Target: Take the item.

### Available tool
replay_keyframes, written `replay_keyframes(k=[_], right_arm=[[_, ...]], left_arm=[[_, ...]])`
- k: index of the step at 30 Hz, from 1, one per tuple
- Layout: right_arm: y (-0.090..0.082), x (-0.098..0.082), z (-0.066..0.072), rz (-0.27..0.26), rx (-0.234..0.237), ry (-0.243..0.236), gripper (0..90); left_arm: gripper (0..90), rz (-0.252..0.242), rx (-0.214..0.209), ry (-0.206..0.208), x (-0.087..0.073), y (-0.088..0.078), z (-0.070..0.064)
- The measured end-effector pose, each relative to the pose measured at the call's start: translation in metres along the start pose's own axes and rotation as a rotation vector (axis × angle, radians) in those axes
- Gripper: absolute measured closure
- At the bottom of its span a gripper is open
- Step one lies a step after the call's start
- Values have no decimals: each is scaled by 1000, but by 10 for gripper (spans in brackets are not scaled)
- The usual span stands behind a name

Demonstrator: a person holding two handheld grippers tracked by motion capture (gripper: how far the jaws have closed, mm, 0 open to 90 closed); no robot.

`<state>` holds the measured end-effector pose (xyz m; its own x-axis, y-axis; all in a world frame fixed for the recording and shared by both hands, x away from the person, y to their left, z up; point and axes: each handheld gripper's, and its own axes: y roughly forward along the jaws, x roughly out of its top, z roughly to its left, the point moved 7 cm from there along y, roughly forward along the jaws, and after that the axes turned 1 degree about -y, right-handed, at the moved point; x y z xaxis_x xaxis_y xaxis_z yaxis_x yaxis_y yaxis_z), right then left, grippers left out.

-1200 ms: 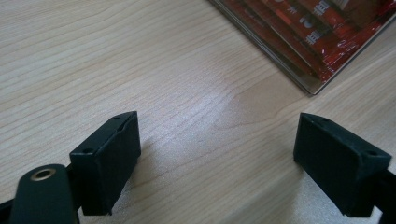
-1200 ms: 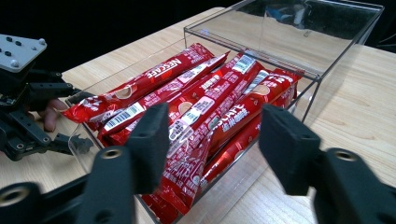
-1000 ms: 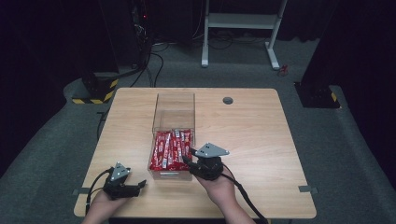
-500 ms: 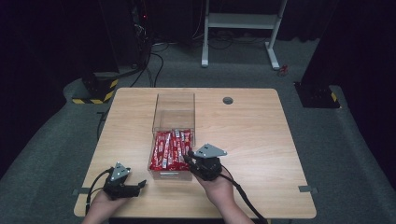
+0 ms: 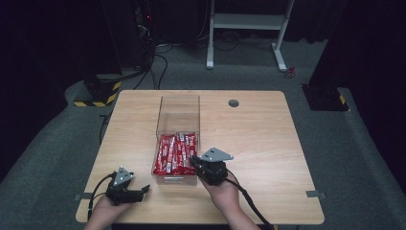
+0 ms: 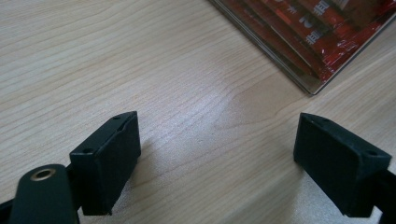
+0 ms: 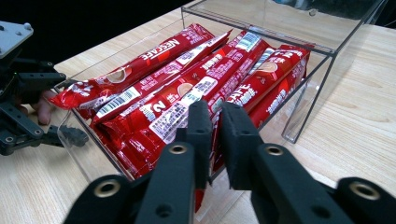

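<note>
Surface (image 5: 268,143): light wood, with a small round hole (image 5: 233,103) near the far edge.
Box (image 5: 178,115): clear and open on top, in the middle of the surface, running from far to near.
Sticks (image 5: 174,153): red packs piled in the near half of the box; the far half has none.
Right gripper (image 7: 214,126): at the near right corner of the box, over its rim. Its fingers are almost together, a thin gap between them, and I cannot tell if they pinch a stick.
Left gripper (image 5: 128,188): near the near left corner of the surface, beside the box. Its fingers (image 6: 109,161) are wide apart over bare wood, holding nothing.
</note>
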<state>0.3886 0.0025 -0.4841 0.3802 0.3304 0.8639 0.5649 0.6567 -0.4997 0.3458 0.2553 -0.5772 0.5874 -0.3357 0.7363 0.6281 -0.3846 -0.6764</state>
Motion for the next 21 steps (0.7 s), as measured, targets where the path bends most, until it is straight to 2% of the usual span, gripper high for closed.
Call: replay_keyframes(k=[5, 21], right_arm=[[-1, 0, -1, -10, 11, 17, 898], [-9, -3, 5, -18, 22, 3, 900]], left_arm=[[153, 0, 0, 0, 0, 0, 0], [152, 1, -3, 2, 1, 1, 0]])
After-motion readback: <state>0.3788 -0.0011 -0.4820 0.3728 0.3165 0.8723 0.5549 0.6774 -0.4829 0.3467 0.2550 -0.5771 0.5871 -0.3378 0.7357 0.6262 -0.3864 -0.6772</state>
